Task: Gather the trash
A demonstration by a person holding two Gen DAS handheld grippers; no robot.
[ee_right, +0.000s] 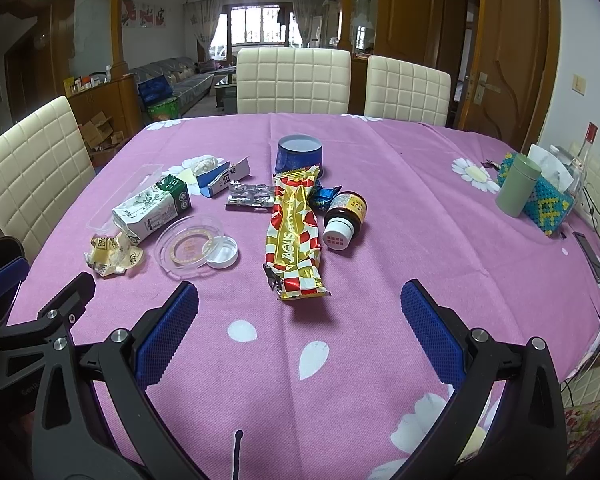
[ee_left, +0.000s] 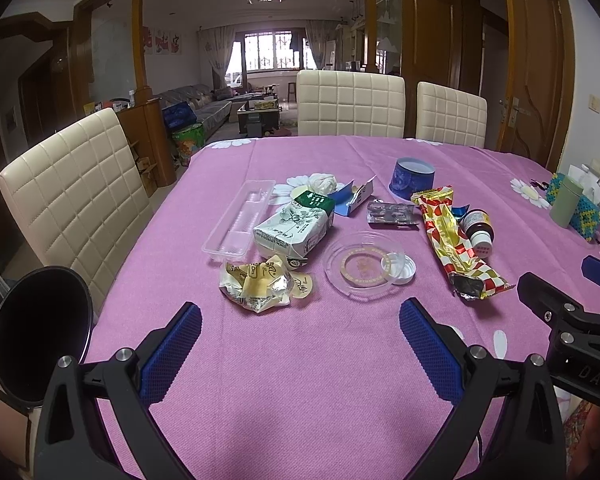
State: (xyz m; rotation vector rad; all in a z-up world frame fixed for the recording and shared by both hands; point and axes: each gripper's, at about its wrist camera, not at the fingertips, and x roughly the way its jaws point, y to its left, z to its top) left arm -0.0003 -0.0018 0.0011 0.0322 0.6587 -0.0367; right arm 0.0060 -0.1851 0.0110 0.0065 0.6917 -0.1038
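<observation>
Trash lies scattered mid-table: a long gold-and-red wrapper (ee_right: 296,236) flat, torn end nearest; a brown bottle (ee_right: 345,218) on its side just beside it; a crumpled yellow wrapper (ee_left: 260,286); a white-green pack (ee_left: 294,228) against a clear tray (ee_left: 238,220); possibly a foil blister sheet (ee_right: 250,195).

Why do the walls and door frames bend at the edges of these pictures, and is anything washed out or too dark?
In both wrist views the fisheye lens bows straight lines and leaves dark corners. In the left wrist view the far window is blown out white and the round black disc shows no detail. In the right wrist view the gold wrapper glints and the table stays sharp.
</observation>
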